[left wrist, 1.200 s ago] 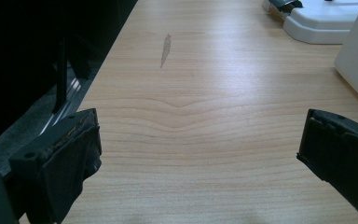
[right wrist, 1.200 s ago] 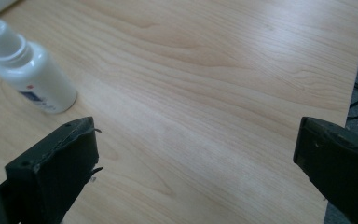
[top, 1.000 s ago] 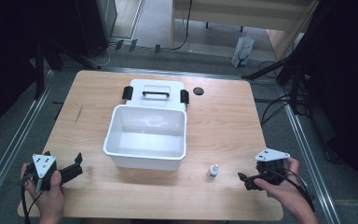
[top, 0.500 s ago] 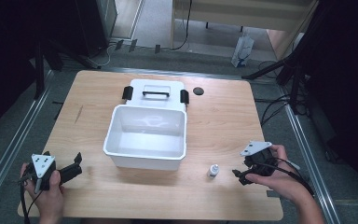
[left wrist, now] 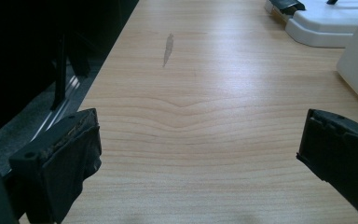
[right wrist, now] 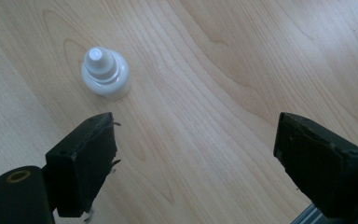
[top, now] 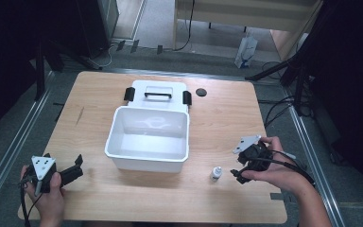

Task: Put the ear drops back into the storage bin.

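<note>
**Wooden table, small bottle waiting**

Wooden table [top: 217,118] bears a small white bottle [right wrist: 105,73], upright near its front edge, just beside the right gripper [right wrist: 196,154], whose released jaws have narrowed a little. It looks light, stiff and slick; grip the body below the cap. Nearby: white bin [top: 149,137], lid [top: 158,92]. Left gripper [left wrist: 200,163] gapes, empty.

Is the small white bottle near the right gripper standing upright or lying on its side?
Upright. The small white bottle stands on its base on the table, cap pointing up, just ahead of the right gripper.
</note>
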`<state>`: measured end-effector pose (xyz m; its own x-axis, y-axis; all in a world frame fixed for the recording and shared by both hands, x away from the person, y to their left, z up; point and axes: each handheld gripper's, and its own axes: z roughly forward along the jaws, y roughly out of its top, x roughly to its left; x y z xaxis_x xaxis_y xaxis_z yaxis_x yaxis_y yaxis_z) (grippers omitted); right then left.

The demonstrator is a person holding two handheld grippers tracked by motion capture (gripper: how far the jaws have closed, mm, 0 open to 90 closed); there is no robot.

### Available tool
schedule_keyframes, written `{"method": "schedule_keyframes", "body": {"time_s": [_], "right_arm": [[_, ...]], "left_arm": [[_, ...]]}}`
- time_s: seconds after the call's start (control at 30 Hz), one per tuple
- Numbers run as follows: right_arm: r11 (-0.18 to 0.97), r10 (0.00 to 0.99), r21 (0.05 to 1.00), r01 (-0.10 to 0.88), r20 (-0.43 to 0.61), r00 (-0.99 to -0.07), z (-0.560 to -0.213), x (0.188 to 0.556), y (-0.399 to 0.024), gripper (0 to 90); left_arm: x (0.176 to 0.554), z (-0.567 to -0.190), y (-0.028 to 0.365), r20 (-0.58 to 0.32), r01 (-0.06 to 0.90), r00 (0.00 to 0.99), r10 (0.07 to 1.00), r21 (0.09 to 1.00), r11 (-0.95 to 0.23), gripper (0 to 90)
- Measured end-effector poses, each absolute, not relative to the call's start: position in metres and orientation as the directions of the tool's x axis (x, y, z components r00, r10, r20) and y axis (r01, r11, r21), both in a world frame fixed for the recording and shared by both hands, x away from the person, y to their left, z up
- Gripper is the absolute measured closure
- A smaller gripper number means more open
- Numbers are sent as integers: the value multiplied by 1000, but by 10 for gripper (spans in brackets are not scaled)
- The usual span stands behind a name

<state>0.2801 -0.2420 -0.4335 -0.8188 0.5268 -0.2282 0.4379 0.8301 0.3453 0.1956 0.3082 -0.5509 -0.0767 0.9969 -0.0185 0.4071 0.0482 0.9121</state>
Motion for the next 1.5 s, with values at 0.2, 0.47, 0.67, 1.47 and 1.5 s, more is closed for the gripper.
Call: {"method": "schedule_keyframes", "body": {"time_s": [0.2,0.47,0.67,1.47,1.5], "right_arm": [[850,495,322,417,-219,-841,-429,283,-231,134],[872,460,287,396,-209,-863,-425,285,-221,137],[888,425,268,375,-162,-891,-426,282,-212,151],[909,394,173,379,-65,-917,-441,289,-182,430],[913,390,162,376,-69,-918,-443,290,-181,451]], "left_arm": [[196,-551,308,-18,407,-78,997,912,49,0],[196,-551,309,-18,408,-77,997,912,48,0],[196,-551,309,-18,406,-78,997,912,49,0],[196,-551,309,-19,406,-79,997,912,50,0],[196,-551,309,-21,406,-80,997,912,52,0]]}}
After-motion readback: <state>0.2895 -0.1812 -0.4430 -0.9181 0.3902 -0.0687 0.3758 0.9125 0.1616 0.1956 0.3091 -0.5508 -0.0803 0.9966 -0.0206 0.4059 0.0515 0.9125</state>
